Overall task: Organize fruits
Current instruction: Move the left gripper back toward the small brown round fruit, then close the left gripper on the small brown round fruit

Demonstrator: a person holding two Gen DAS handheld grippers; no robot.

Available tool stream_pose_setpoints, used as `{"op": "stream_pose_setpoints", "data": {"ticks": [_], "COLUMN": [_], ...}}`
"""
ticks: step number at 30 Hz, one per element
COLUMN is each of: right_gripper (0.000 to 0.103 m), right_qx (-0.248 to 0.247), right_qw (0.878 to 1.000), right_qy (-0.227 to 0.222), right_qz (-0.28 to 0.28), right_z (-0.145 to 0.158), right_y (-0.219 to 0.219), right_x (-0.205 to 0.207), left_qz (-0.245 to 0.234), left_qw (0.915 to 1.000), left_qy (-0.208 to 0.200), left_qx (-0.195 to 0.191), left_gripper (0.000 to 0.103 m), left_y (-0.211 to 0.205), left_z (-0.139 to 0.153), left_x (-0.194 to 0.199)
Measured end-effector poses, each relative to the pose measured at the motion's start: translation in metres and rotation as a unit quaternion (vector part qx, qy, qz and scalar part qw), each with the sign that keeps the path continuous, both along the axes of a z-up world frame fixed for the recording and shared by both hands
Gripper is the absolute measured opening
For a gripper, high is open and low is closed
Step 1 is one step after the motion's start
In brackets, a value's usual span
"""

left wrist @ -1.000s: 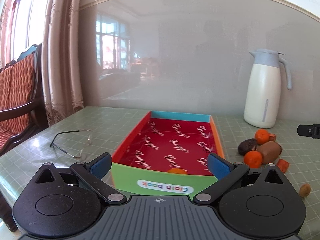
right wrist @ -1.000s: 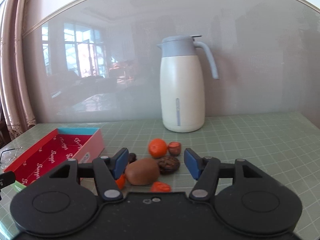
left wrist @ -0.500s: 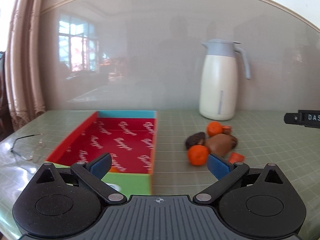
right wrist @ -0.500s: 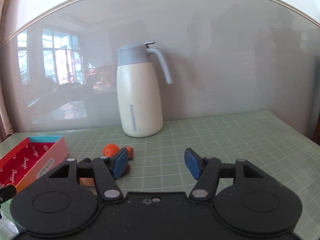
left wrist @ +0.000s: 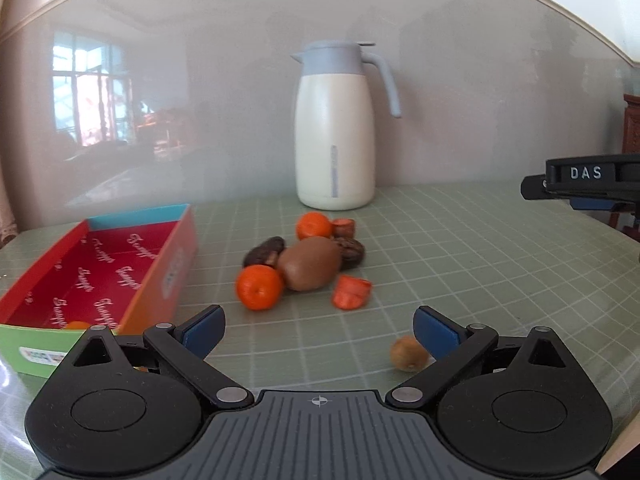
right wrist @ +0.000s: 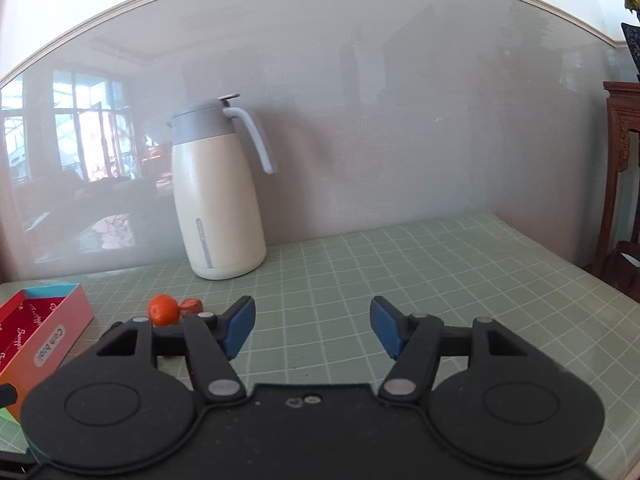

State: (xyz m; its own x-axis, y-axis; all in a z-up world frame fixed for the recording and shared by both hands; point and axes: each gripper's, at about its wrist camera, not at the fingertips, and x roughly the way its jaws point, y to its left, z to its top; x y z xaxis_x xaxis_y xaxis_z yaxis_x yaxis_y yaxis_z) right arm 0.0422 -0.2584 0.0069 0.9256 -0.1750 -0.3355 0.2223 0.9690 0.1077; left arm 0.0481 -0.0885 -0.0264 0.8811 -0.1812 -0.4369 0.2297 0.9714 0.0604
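Green checked table [left wrist: 460, 248]; both empty tongs [left wrist: 318, 326] [right wrist: 312, 326] agape, angled slightly downward.

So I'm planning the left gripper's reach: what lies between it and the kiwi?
In the left wrist view, only bare green mat lies between the left gripper and the kiwi; the near orange sits just left of that line.

Right gripper [right wrist: 312, 326] jaws apart over green mat [right wrist: 400, 272], cream jug [right wrist: 218, 200], orange fruit [right wrist: 163, 310], red box [right wrist: 44, 332]

Clustered fruits [left wrist: 308, 264] beside red-lined box [left wrist: 100, 272]
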Motion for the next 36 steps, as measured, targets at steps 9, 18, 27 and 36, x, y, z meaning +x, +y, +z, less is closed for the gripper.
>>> {"op": "stream_pose_setpoints", "data": {"ticks": [9, 18, 27, 36], "right_gripper": [0.064, 0.064, 0.064, 0.065], "right_qx": [0.006, 0.006, 0.010, 0.010], "right_qw": [1.000, 0.999, 0.999, 1.000], "right_qy": [0.005, 0.006, 0.003, 0.006], "right_qz": [-0.022, -0.037, -0.036, -0.027], "right_z": [-0.003, -0.007, -0.007, -0.006], "right_y": [-0.025, -0.042, -0.043, -0.035], "right_x": [-0.006, -0.011, -0.014, -0.012], "left_qz": [-0.028, -0.040, -0.044, -0.032], "left_qw": [0.9993, 0.9973, 0.9965, 0.9986], "left_qy": [0.021, 0.055, 0.065, 0.041], "left_qx": [0.012, 0.028, 0.029, 0.008], "left_gripper": [0.091, 0.069, 0.033, 0.028], "left_y": [-0.031, -0.056, -0.057, -0.045], "left_z": [-0.010, -0.023, -0.025, -0.015], "left_x": [0.006, 0.014, 0.014, 0.012]}}
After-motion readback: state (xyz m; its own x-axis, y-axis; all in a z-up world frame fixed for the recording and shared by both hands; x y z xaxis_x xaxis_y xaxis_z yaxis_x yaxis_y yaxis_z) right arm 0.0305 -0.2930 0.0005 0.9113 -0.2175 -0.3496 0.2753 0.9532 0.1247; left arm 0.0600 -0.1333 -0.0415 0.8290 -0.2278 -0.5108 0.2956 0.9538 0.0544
